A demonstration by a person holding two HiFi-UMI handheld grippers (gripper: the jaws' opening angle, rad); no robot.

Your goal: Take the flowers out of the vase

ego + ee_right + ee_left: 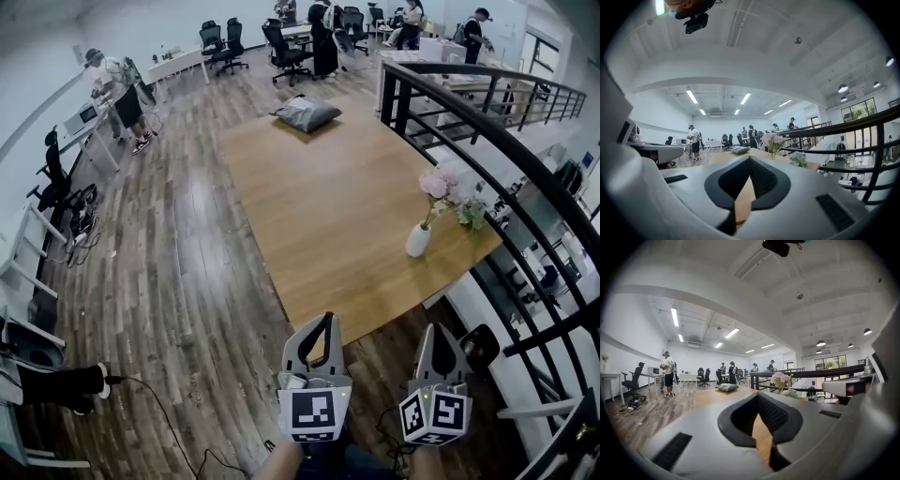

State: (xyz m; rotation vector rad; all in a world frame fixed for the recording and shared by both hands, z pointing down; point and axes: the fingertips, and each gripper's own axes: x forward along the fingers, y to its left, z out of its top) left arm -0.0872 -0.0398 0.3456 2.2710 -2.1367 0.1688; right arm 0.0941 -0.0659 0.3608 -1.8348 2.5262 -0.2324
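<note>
A white vase point(418, 240) stands near the right front corner of a long wooden table point(319, 206). Pink flowers point(438, 182) rise out of it, and a pale green and white sprig point(472, 214) sits just to their right. Both grippers hover off the table's near edge, pointing level at it and well short of the vase. My left gripper point(328, 320) is shut and holds nothing, and my right gripper point(439, 329) is the same. The flowers point(780, 378) show beyond the left gripper point(758, 394). The flowers point(772, 139) also rise above the right gripper point(750, 157), whose jaws hide the vase.
A grey cushion point(305, 113) lies at the table's far end. A black metal railing point(487, 131) runs along the table's right side. Office chairs point(284, 52), desks and several people stand at the back and left. Cables point(169, 422) trail over the wooden floor.
</note>
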